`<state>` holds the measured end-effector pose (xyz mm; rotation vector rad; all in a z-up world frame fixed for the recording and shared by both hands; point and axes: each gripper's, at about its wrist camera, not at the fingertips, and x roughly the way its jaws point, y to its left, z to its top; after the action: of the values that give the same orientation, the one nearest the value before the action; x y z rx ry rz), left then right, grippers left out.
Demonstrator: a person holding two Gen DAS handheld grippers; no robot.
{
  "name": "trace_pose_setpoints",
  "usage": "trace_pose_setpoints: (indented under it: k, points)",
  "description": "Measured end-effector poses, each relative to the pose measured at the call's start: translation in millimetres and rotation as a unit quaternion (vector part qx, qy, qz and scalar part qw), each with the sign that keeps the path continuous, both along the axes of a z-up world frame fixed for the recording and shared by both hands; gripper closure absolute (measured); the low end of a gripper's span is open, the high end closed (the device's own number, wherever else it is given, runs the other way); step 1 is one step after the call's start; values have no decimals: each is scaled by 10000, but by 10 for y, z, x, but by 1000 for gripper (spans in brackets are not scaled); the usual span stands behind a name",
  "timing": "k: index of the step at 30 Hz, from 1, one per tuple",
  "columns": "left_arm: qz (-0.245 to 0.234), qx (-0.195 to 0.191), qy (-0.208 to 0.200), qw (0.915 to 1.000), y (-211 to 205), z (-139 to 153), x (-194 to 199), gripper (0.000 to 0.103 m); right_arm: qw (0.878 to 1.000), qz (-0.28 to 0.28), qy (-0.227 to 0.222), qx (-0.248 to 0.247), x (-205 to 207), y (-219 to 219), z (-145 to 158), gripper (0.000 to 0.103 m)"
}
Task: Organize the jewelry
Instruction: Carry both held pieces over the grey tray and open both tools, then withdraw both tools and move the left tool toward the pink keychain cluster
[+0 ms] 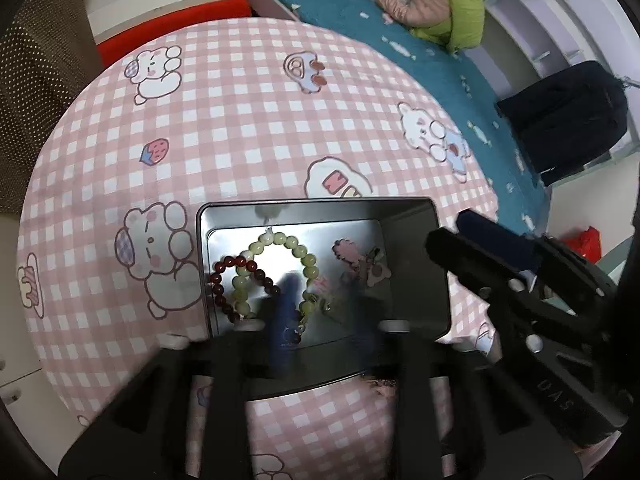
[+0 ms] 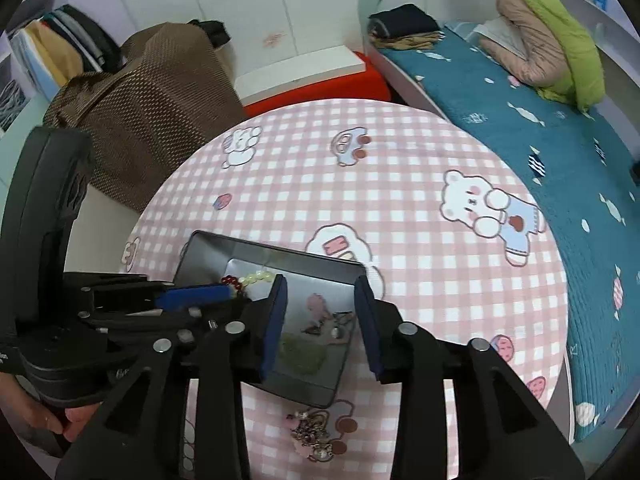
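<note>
A metal tin tray (image 1: 404, 216) is seen on the pink checked cloth of the round bench (image 1: 248, 128), toward the near edge, and two bead bracelets are already lying inside it at its left end: a pale green bracelet (image 1: 310, 264) and a dark red bracelet (image 1: 218, 280), overlapped where they cross. A small pink charm piece (image 1: 360, 264) is seen toward the tray's right half, though reflections in the shiny floor make its outline hard to be sure of. Outside the tray, just beside its near edge on the cloth, a tangled cluster of jewelry (image 2: 310, 434) is left waiting. The right gripper (image 2: 320, 320) is held well open over the tray's right half, nothing between its blue pads (image 2: 276, 320). The left gripper (image 1: 328, 312) is blurred over the tray's near edge; its opening cannot be told with confidence, and nothing can be made out in it. The step in hand is judged to be fetching that loose cluster: the right gripper would best be drawn back toward the near edge, lowered flat to the cloth, and closed on the thickest knot so that chains are not dragged or the cloth pinched. The only writing made out is embossed lettering on the right gripper's body, seemingly "DAS"; cloth prints carry no legible words.
</note>
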<state>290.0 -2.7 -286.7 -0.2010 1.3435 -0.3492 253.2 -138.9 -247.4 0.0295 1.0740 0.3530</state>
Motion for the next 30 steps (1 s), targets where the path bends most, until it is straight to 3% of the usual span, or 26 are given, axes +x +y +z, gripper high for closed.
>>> trace_pose_setpoints:
  k: [15,22,30]
  points:
    - [-180,16,-277,9995,-34,167,-157,47,9985,-503,-203,-106,-197,-182,132,59]
    - [-371,14,-461,9982,-55,278,-330,44,9957,-863,-272,-193,-366,-317,184,47]
    - [-783,34,-484,9958,-135,301,-578,44,9918,-1195,-57,-459,-635,-419,81,34]
